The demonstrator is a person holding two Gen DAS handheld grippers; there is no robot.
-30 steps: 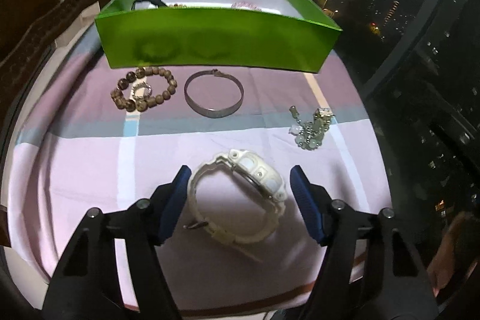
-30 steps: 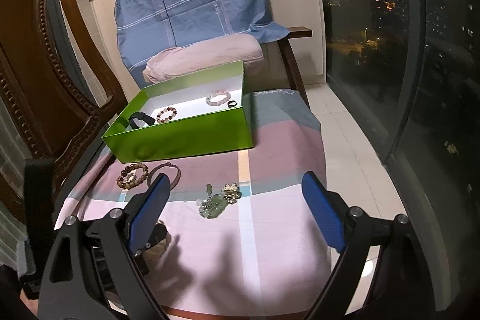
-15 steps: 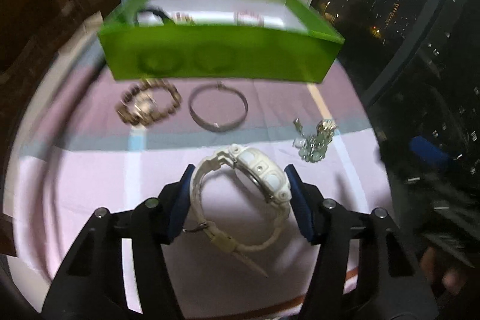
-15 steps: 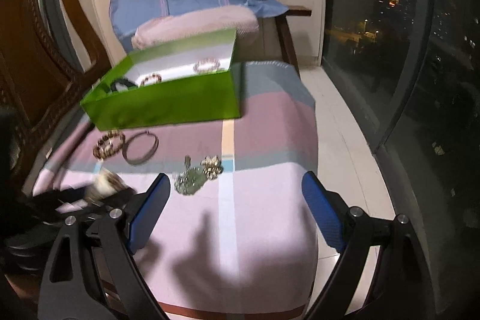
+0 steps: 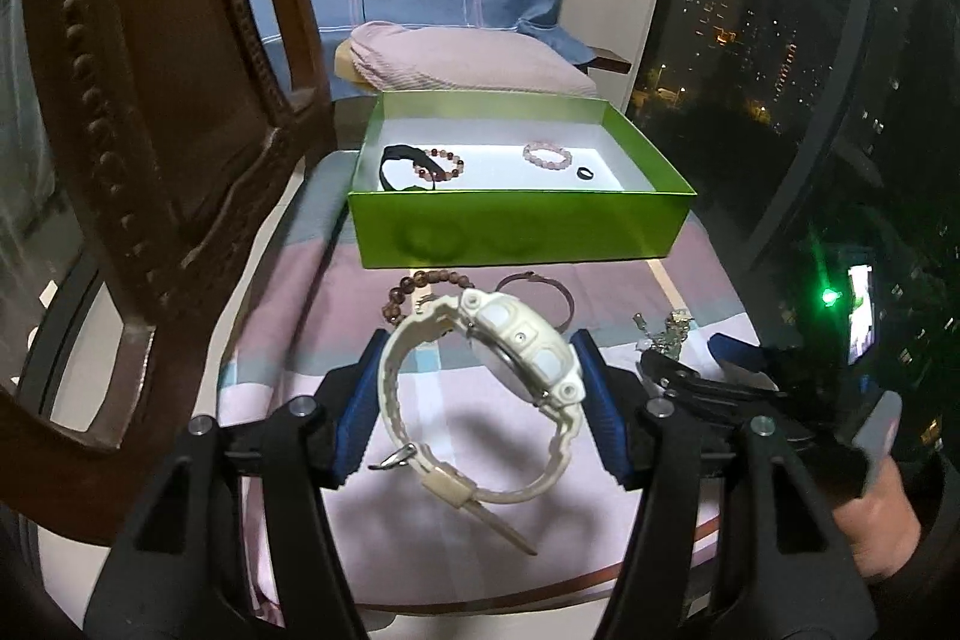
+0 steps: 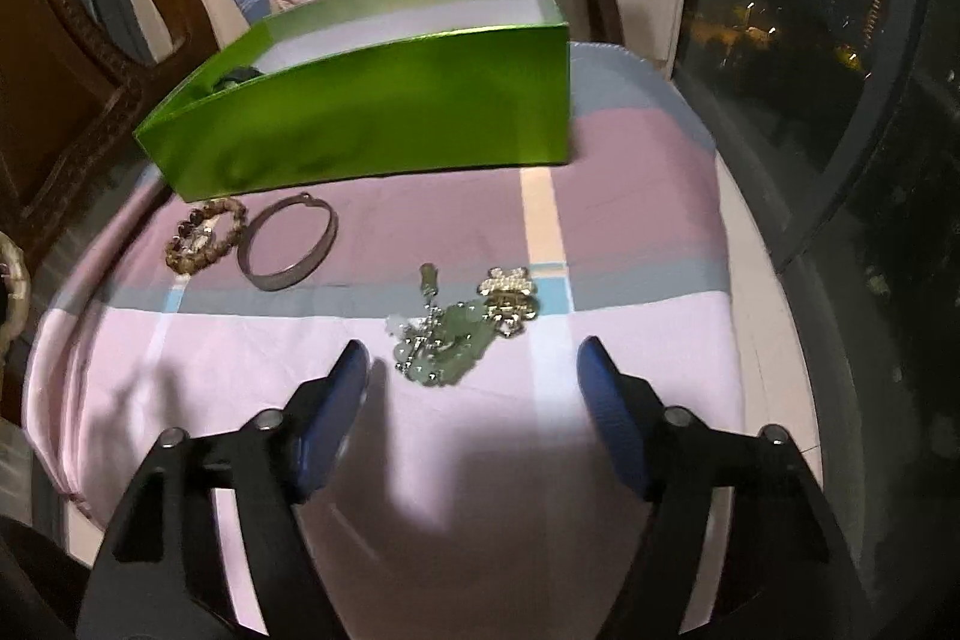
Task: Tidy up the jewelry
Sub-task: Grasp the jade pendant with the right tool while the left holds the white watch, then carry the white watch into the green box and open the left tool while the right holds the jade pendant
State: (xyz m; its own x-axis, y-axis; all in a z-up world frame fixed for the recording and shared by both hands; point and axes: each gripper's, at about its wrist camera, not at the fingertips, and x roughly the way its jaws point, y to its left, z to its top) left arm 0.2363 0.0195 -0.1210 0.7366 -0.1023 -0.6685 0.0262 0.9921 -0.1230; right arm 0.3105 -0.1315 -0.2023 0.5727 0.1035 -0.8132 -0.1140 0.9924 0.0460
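My left gripper (image 5: 477,400) is shut on a white wristwatch (image 5: 516,352) and holds it in the air above the pink checked cloth, in front of the green box (image 5: 516,226). In the right wrist view the watch shows only at the left edge. My right gripper (image 6: 474,376) hangs low over the cloth with its jaws closing. A cluster of jade and gold jewelry (image 6: 456,334) lies just ahead of its fingertips, untouched. A wooden bead bracelet (image 6: 207,235) and a metal bangle (image 6: 288,244) lie in front of the green box (image 6: 372,130).
The box holds a black band (image 5: 396,166), two bead bracelets and a small black ring (image 5: 585,173). A carved wooden chair (image 5: 150,100) stands close on the left. A pink cushion (image 5: 456,58) lies behind the box, and dark window glass runs along the right.
The left gripper closed on the watch and lifted it off the cloth. The right gripper sank toward the jade cluster and its jaws narrowed.
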